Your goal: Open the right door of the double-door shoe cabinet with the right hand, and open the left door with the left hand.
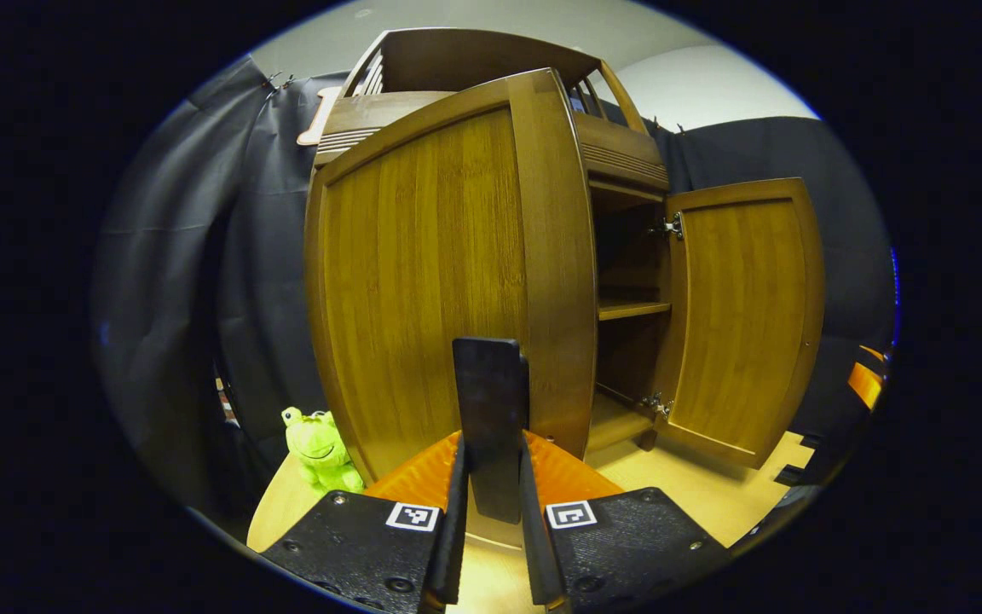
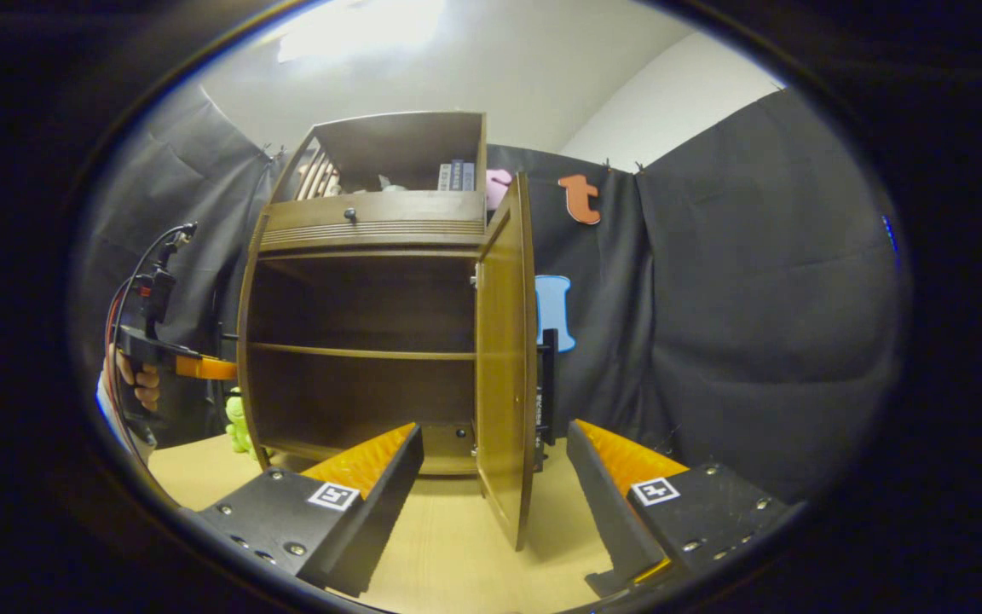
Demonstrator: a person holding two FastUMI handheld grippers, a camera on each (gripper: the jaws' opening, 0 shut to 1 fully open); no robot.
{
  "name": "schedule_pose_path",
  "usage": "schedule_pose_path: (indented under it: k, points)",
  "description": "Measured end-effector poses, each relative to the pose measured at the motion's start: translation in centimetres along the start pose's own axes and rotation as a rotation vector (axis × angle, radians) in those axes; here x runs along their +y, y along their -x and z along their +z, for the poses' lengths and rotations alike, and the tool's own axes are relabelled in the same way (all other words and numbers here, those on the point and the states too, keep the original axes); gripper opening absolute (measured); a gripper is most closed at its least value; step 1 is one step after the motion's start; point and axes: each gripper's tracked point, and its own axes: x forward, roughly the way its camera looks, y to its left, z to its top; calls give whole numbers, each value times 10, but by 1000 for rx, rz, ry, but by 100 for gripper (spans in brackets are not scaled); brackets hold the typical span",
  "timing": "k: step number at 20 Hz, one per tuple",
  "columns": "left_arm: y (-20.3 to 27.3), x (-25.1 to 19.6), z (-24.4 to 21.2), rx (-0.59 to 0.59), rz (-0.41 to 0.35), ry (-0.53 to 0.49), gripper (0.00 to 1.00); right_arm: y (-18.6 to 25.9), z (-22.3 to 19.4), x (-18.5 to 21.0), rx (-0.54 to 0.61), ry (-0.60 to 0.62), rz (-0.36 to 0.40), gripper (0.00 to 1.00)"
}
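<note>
The left tool (image 1: 491, 503) pinches the dark handle (image 1: 491, 401) of the left door (image 1: 431, 281), which swings partly out; the right tool (image 2: 491, 477) is spread wide around the right door (image 2: 504, 358), whose edge stands between its fingers without visible contact. A green frog toy (image 1: 318, 448) sits on the table (image 1: 713, 495) at 8 o'clock of the left door; the cabinet (image 2: 363, 341) shows bare shelves.

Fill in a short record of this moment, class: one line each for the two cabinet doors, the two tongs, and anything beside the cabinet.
left door: its dark handle gripped, door swung partly out
right door: wide open, shelves exposed
left tongs: shut on the handle
right tongs: open, either side of the right door's edge, not touching
beside cabinet: green plush frog on the floor at its left
</note>
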Motion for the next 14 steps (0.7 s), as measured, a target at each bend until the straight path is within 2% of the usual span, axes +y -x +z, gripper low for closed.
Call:
schedule_pose_path:
  k: [4, 10, 12, 14]
  points:
    - [15, 12, -3, -2, 17, 6, 31, 1, 3, 1, -5, 2, -4, 100]
    - [44, 42, -7, -8, 102, 39, 31, 2, 3, 3, 0, 11, -2, 100]
    - [50, 52, -13, 17, 123, 22, 31, 1, 5, 6, -5, 16, 2, 100]
    - [53, 58, -12, 11, 135, 16, 23, 3, 8, 11, -6, 20, 6, 100]
